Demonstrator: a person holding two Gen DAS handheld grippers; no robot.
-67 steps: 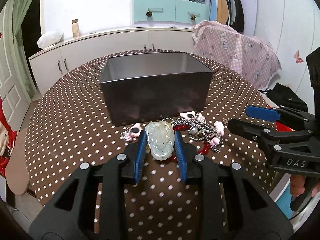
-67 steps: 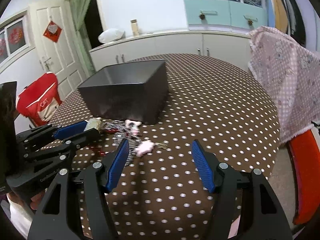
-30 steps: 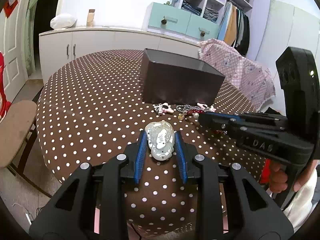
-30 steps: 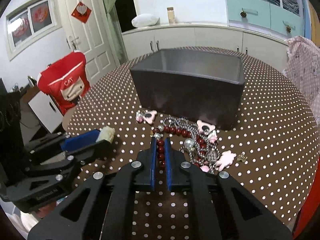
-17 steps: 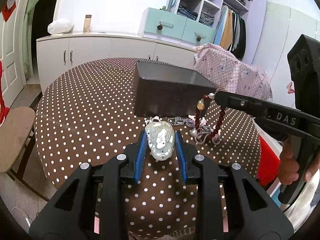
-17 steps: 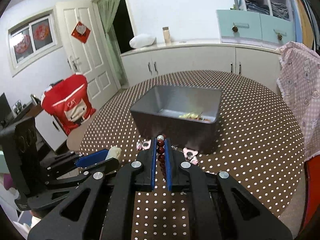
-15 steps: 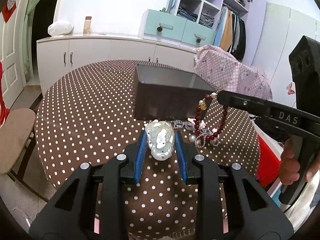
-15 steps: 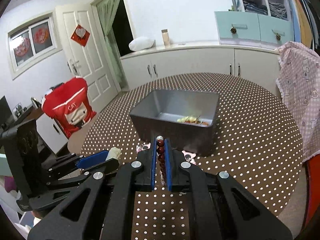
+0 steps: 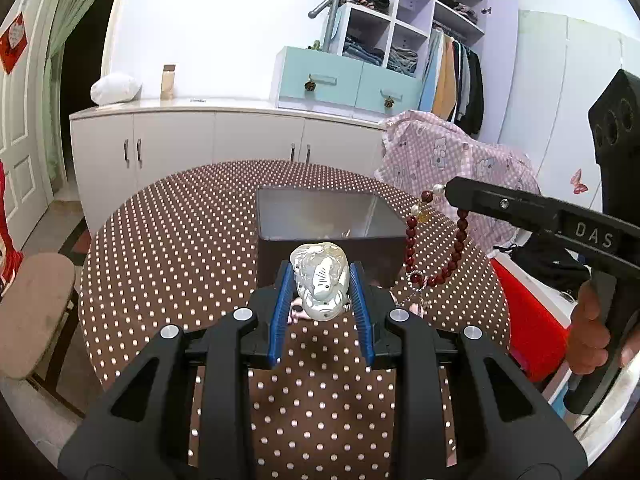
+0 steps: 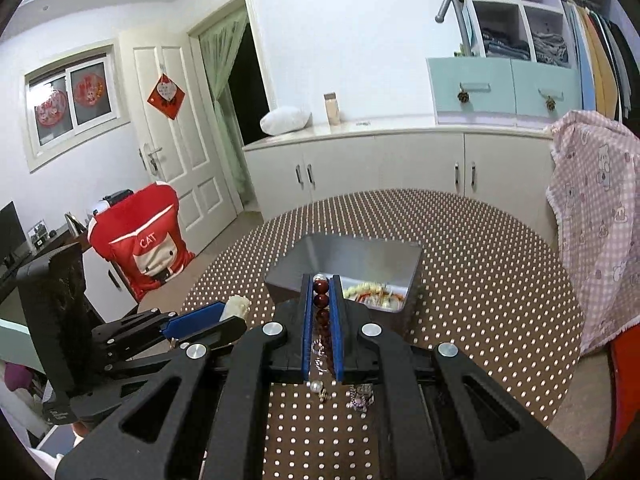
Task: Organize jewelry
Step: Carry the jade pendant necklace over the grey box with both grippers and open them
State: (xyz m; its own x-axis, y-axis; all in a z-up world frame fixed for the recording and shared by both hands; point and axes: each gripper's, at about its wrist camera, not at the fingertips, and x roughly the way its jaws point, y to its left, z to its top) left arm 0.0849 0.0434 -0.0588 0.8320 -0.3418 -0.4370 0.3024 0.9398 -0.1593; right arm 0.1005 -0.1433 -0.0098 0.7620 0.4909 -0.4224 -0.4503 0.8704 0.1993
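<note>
My left gripper (image 9: pixel 320 280) is shut on a pale carved jade pendant (image 9: pixel 320 284), held in the air in front of the dark grey box (image 9: pixel 320 216). My right gripper (image 10: pixel 322 292) is shut on a dark red bead bracelet (image 10: pixel 321 300); in the left wrist view the bracelet (image 9: pixel 436 248) hangs as a loop from the right gripper (image 9: pixel 450 192) just right of the box. The box (image 10: pixel 352 264) holds some pale beads and other jewelry (image 10: pixel 372 292). More jewelry (image 10: pixel 360 396) lies on the polka-dot table (image 10: pixel 480 280) under my right gripper.
A chair with a pink checked cloth (image 9: pixel 452 156) stands to the right of the table, a red-covered chair (image 10: pixel 148 248) to the left. White cabinets (image 9: pixel 200 140) line the far wall. A brown stool (image 9: pixel 32 308) stands at the table's left edge. A hand (image 9: pixel 588 332) holds the right gripper's handle.
Both grippers have risen above the table. The red bracelet has been lifted off the jewelry pile and now hangs free beside the box. The box's inside has come into view.
</note>
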